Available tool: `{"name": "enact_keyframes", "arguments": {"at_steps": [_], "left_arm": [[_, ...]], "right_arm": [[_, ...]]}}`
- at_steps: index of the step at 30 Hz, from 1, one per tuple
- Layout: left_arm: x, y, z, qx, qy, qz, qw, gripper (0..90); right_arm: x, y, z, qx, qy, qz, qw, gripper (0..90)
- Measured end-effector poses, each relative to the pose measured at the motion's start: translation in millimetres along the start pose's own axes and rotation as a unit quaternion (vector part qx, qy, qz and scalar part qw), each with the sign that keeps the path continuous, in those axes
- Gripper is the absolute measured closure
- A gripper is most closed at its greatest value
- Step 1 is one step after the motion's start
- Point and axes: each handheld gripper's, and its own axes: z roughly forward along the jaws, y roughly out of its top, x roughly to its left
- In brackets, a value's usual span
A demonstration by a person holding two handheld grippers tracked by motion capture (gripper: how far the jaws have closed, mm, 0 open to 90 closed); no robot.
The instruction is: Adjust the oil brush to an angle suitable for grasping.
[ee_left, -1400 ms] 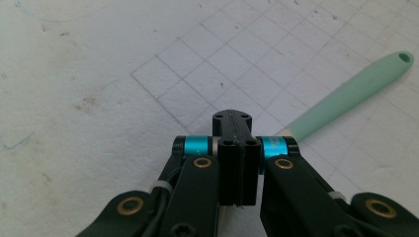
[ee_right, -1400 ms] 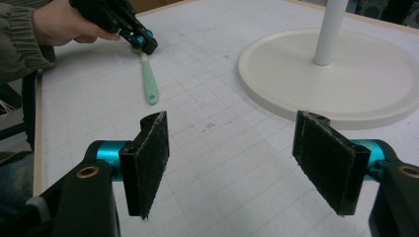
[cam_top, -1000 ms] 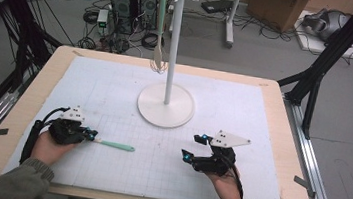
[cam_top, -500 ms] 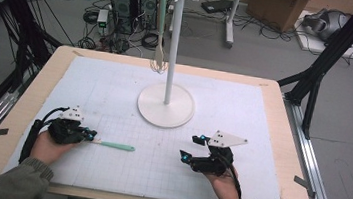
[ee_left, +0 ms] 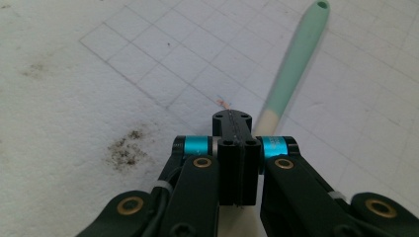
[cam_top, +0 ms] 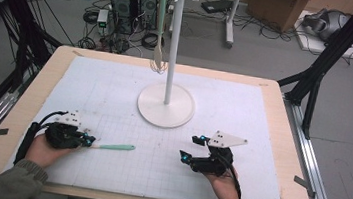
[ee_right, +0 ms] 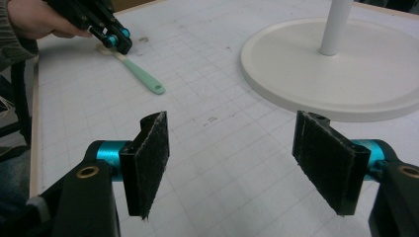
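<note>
A spatula with a mint-green handle (cam_top: pixel 116 147) lies flat on the white mat at the front left. In the left gripper view its handle (ee_left: pixel 295 59) runs up and to the right, and its cream end slips under my right jaw. My left gripper (cam_top: pixel 89 141) rests on the mat over that cream end. Its jaws (ee_left: pixel 232 123) are pressed together and shut, with nothing visible between them. My right gripper (cam_top: pixel 192 147) sits at the front right, well apart from the spatula. It (ee_right: pixel 237 158) stands wide open, with only bare mat between the pads.
A white stand with a round base (cam_top: pixel 166 109) and a tall pole rises at the mat's centre back. A whisk (cam_top: pixel 158 59) hangs from its top hooks. The base (ee_right: pixel 316 79) lies just ahead of my right gripper. Wooden table edges frame the mat (cam_top: pixel 243 117).
</note>
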Motion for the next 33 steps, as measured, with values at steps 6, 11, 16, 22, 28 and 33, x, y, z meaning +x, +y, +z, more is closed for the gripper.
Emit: {"name": "enact_keyframes", "arguments": {"at_steps": [6, 11, 16, 22, 28, 33], "left_arm": [[-7.0, -4.9, -2.3, -0.005, -0.009, 0.005, 0.9999, 89.6], [-12.2, -8.0, -3.7, -0.007, -0.018, 0.01, 0.9998, 89.6], [-17.2, -9.4, -4.4, -0.007, -0.021, 0.016, 0.9996, 89.6], [-21.4, -11.2, -4.6, -0.01, -0.028, 0.016, 0.9994, 89.6], [-25.0, -12.2, -4.6, -0.012, -0.028, 0.02, 0.9993, 89.6], [-28.4, -12.3, -4.8, -0.01, -0.028, 0.026, 0.9992, 89.6]], "right_arm": [[0.6, -0.1, 1.4, 0.003, 0.0, 0.0, 1.0, 29.7], [0.4, -0.1, 2.5, 0.003, 0.0, 0.0, 1.0, 29.7], [0.4, -0.2, 3.5, 0.005, 0.002, -0.002, 1.0, 29.7], [0.5, 0.0, 4.0, 0.004, 0.002, -0.002, 1.0, 29.7], [0.6, 0.0, 4.1, 0.005, 0.002, -0.002, 1.0, 29.7], [1.2, -0.2, 4.4, 0.007, 0.002, -0.001, 1.0, 29.7]]}}
